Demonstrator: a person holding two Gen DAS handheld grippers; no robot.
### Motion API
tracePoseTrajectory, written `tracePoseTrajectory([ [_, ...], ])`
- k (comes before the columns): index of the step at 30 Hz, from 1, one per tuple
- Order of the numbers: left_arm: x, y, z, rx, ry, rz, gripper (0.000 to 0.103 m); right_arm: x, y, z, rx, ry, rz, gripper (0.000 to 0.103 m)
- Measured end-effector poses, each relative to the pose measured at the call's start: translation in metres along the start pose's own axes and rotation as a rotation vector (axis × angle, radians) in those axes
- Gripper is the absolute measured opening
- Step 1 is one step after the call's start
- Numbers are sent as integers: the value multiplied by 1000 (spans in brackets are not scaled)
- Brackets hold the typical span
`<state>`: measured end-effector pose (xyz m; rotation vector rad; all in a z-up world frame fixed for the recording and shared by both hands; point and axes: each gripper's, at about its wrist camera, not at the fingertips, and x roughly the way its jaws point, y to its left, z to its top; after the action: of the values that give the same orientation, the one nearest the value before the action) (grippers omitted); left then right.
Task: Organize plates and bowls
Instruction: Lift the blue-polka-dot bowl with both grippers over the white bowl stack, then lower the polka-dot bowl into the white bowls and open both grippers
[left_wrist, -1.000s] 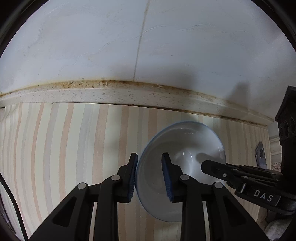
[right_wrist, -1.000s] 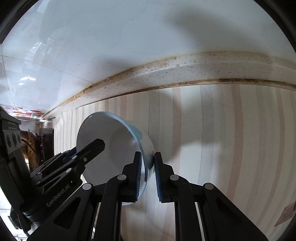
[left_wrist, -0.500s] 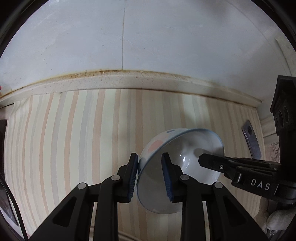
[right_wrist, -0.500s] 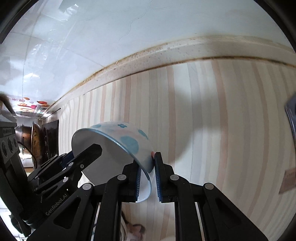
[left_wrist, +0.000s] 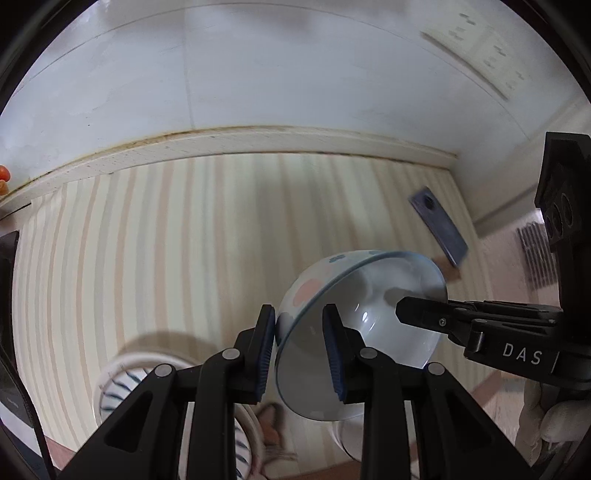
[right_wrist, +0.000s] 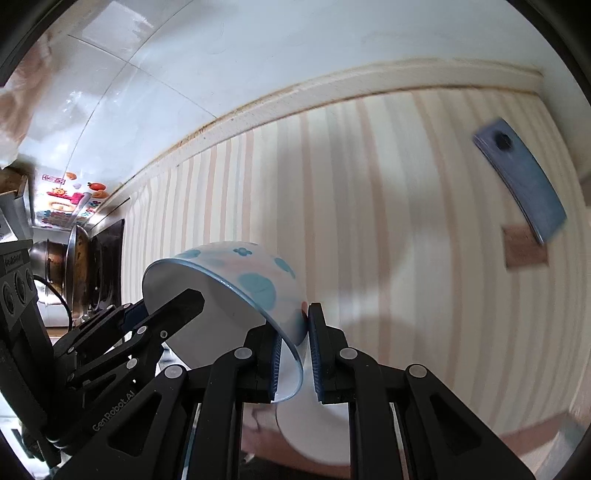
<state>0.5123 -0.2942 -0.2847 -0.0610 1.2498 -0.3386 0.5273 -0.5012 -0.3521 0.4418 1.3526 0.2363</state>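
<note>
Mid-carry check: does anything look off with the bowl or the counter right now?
The bowl hangs tipped on its side, rim pinched by both the left gripper and the right gripper. A phone lies askew on the striped counter.

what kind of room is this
Most likely a home kitchen. A striped counter runs along a white tiled wall, a metal pot sits at the far left, and both grippers hold a spotted bowl.
</note>
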Motion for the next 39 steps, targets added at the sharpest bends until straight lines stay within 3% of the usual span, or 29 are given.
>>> tracePoseTrajectory([
  [7,-5,-29,-38,38,55,-39,24,-22,-31,-61,48,11,-11,16],
  [15,5,-51,-66,82,133,-50,24,-14,-64,-101,120,56,-17,15],
  [24,31,-57,-67,93,198,-34,24,-3,-86,-112,158,109,-24,16],
  [39,47,-54,-65,91,222,-24,24,3,-83,-104,150,132,-63,19],
])
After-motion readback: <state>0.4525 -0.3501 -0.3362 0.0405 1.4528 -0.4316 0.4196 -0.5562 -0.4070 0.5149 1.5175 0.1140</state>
